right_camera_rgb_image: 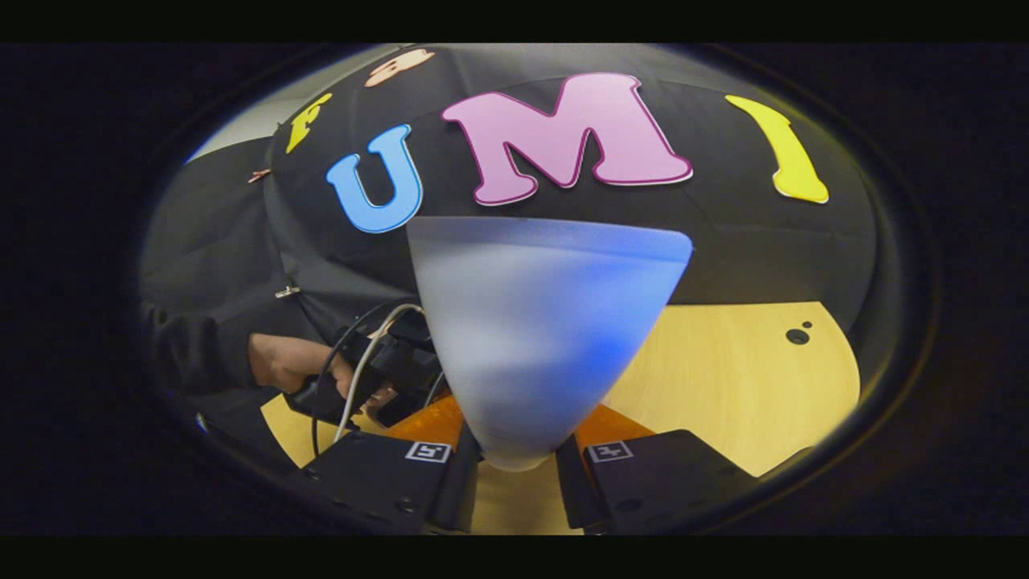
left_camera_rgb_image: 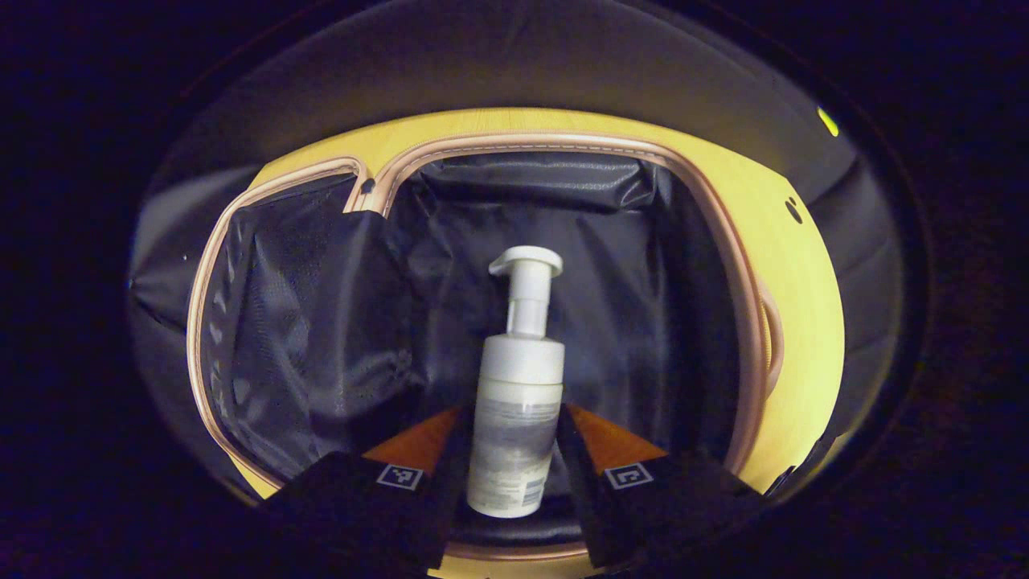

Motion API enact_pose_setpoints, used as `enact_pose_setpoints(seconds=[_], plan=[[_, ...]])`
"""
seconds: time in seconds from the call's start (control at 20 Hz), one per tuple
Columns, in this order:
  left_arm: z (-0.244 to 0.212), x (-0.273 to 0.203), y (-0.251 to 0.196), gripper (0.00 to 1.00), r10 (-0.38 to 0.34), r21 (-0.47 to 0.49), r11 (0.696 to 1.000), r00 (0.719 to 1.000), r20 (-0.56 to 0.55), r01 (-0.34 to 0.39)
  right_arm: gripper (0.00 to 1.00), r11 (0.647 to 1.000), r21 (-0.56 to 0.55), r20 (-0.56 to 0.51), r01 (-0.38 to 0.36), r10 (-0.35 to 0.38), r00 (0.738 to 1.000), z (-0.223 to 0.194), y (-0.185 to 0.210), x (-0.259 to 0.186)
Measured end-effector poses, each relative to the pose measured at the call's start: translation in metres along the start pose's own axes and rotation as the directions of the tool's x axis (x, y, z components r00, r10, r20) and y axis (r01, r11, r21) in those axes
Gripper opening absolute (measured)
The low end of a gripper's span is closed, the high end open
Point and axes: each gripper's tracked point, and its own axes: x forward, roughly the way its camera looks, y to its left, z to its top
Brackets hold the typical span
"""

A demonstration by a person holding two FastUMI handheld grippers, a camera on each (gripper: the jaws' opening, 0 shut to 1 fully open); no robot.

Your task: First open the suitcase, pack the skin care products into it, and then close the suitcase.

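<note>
The left gripper view looks down into the open suitcase (left_camera_rgb_image: 563, 153), a beige-trimmed case with a zip edge and dark grey fabric lining, lying on a pale yellow wooden table (left_camera_rgb_image: 804, 281). The left gripper (left_camera_rgb_image: 514, 450) has its 2 fingers pressed on the lower body of a white plastic pump bottle (left_camera_rgb_image: 518, 402), whose pump head points away from the camera, over the lined compartment. Whether the bottle's base rests on the lining cannot be told. A mesh divider panel (left_camera_rgb_image: 289, 322) lies to the left inside the case.

The right gripper view faces the booth's wall above the same table (right_camera_rgb_image: 748, 386). The right gripper (right_camera_rgb_image: 518, 462) grips the narrow end of a frosted, translucent white-blue tube (right_camera_rgb_image: 539, 338), which widens away from the camera and blocks much of the middle. At the left, a hand (right_camera_rgb_image: 289, 362) in a dark sleeve holds the other gripper with its trailing cables.

The table surface to the right of the tube is bare, with 2 small dark holes (right_camera_rgb_image: 797, 335). The suitcase rim curves close around the bottle on the right.
</note>
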Motion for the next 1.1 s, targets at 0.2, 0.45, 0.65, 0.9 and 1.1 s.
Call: enact_pose_setpoints(seconds=[0.2,0.45,0.65,0.9,1.1], plan=[[0.018,-0.088,0.028,0.81,-0.007,-0.036,0.999,0.961,0.278,0.018,0.46,0.998,-0.041,-0.068,0.040,-0.042,0.997,-0.006,0.019,0.017],[-0.030,-0.198,0.094,0.84,0.037,0.038,0.997,0.874,0.485,-0.063,0.46,0.992,-0.015,-0.165,0.123,-0.124,0.978,-0.028,0.045,0.046],[-0.088,-0.253,0.115,0.84,0.008,0.014,1.000,0.834,0.552,-0.019,0.46,0.977,-0.030,-0.296,0.210,-0.209,0.932,-0.062,0.047,0.082],[-0.126,-0.283,0.133,0.84,-0.027,-0.026,0.998,0.819,0.573,0.052,0.47,0.892,0.208,-0.541,0.401,-0.237,0.807,-0.119,0.039,0.111],[-0.119,-0.282,0.164,0.84,0.062,-0.087,0.996,0.826,0.561,-0.016,0.46,0.859,0.158,-0.622,0.486,-0.296,0.725,-0.146,0.014,0.124]])
